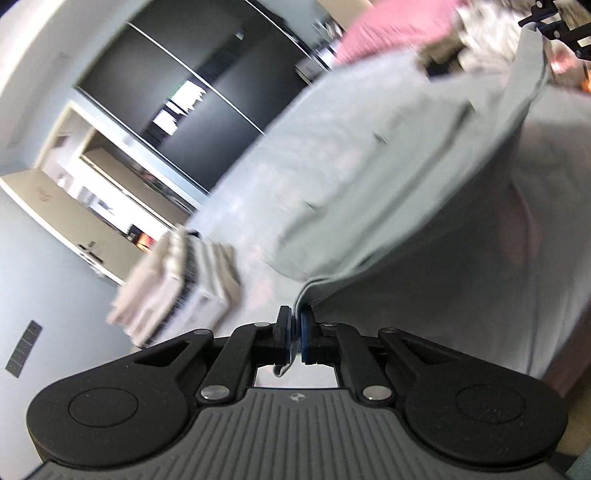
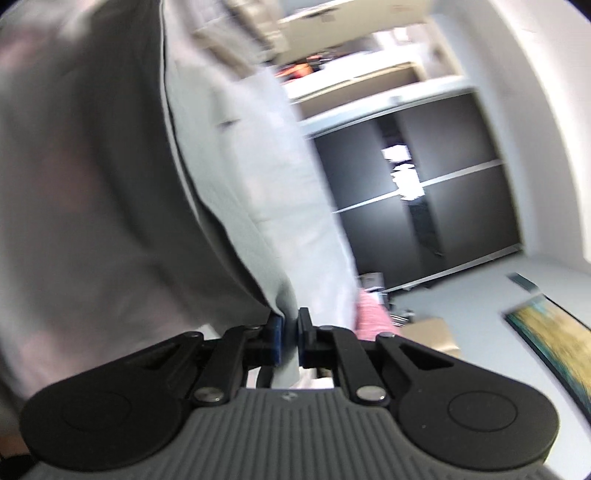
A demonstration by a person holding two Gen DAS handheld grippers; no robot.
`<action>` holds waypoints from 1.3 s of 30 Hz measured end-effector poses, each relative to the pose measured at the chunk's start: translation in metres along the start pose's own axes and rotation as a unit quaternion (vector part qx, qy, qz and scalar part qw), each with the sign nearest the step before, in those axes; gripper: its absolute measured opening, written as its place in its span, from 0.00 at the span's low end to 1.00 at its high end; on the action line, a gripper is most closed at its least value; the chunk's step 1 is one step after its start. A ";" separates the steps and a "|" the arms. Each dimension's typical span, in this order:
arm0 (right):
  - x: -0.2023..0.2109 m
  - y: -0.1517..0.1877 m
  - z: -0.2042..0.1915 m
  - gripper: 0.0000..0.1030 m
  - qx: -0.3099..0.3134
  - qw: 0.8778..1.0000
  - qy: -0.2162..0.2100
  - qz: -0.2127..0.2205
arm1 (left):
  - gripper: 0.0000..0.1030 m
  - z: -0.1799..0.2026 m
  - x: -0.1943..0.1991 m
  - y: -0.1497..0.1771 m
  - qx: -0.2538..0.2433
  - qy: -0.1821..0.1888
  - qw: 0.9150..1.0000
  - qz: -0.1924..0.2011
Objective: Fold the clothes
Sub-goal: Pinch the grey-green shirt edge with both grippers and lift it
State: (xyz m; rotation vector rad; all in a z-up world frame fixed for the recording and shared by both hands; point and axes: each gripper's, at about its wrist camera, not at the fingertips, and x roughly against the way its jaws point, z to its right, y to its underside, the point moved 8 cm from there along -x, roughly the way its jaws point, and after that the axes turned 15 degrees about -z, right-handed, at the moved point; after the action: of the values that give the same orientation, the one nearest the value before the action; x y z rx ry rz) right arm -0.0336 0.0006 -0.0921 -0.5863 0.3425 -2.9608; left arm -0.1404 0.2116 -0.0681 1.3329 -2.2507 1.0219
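Observation:
A pale grey-green garment [image 1: 406, 177] hangs stretched in the air between both grippers. My left gripper [image 1: 295, 325] is shut on one edge of it, and a scrap of cloth pokes out behind the pads. In the left wrist view the cloth runs up to the far gripper [image 1: 546, 22] at the top right, which pinches its other end. In the right wrist view my right gripper [image 2: 291, 332] is shut on a thick fold of the same garment [image 2: 229, 192], which rises to the upper left. Both views are tilted and blurred.
A stack of folded striped clothes [image 1: 177, 280] lies low on the left. A pink cloth [image 1: 388, 33] and a patterned one [image 1: 484, 33] lie beyond the garment. Dark cabinet doors [image 2: 443, 199] and shelves [image 1: 92, 199] line the wall. A framed picture [image 2: 550, 332] and a cardboard box [image 2: 432, 332] are at the right.

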 end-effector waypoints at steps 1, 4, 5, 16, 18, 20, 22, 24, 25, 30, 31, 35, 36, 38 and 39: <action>0.004 -0.002 0.012 0.08 -0.015 1.000 0.006 0.004 | 0.03 -0.008 0.008 -0.003 0.007 -0.003 1.000 0.007; 0.018 -0.007 0.037 0.08 -0.033 0.999 0.021 0.019 | 0.03 -0.028 0.026 -0.013 0.023 -0.009 0.999 0.026; 0.020 -0.009 0.043 0.08 -0.034 0.999 0.027 0.022 | 0.03 -0.033 0.028 -0.018 0.027 -0.011 0.999 0.030; -0.035 -0.035 0.093 0.08 -0.030 0.999 0.024 0.017 | 0.03 -0.076 -0.018 -0.087 0.011 -0.018 0.999 0.046; -0.052 -0.043 0.095 0.08 -0.028 0.999 0.016 0.013 | 0.03 -0.081 -0.036 -0.099 0.005 -0.017 0.999 0.039; -0.070 -0.052 0.097 0.08 -0.026 1.000 0.006 0.010 | 0.03 -0.085 -0.055 -0.111 -0.002 -0.017 0.999 0.031; -0.090 -0.062 0.097 0.08 -0.025 1.000 -0.003 0.007 | 0.03 -0.085 -0.079 -0.119 -0.008 -0.014 1.000 0.014; -0.110 -0.073 0.095 0.09 -0.021 1.000 -0.011 0.002 | 0.03 -0.084 -0.104 -0.127 -0.014 -0.009 1.000 -0.004; -0.120 -0.078 0.093 0.09 -0.018 1.000 -0.016 0.001 | 0.03 -0.083 -0.117 -0.129 -0.017 -0.006 1.000 -0.013; -0.177 -0.098 0.070 0.08 -0.003 0.999 -0.050 -0.012 | 0.03 -0.073 -0.182 -0.134 -0.023 0.025 0.998 -0.060; -0.189 -0.099 0.062 0.09 0.002 0.998 -0.059 -0.016 | 0.02 -0.069 -0.194 -0.134 -0.024 0.033 0.997 -0.069; -0.228 -0.107 0.030 0.09 0.016 0.995 -0.087 -0.034 | 0.02 -0.052 -0.239 -0.130 -0.032 0.048 0.994 -0.089; -0.237 -0.108 0.024 0.08 0.017 0.995 -0.092 -0.038 | 0.02 -0.049 -0.248 -0.130 -0.031 0.049 0.994 -0.091; -0.252 -0.109 0.015 0.09 0.014 0.994 -0.101 -0.046 | 0.02 -0.047 -0.260 -0.131 -0.028 0.052 0.994 -0.093; -0.256 -0.110 0.011 0.08 0.011 0.993 -0.103 -0.049 | 0.02 -0.047 -0.264 -0.133 -0.024 0.053 0.994 -0.091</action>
State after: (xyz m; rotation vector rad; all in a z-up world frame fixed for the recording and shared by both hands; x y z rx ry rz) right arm 0.1996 0.1422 -0.1488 -0.9201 0.2680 -2.9541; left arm 0.1037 0.3687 -0.1391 1.3995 -2.0234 0.9458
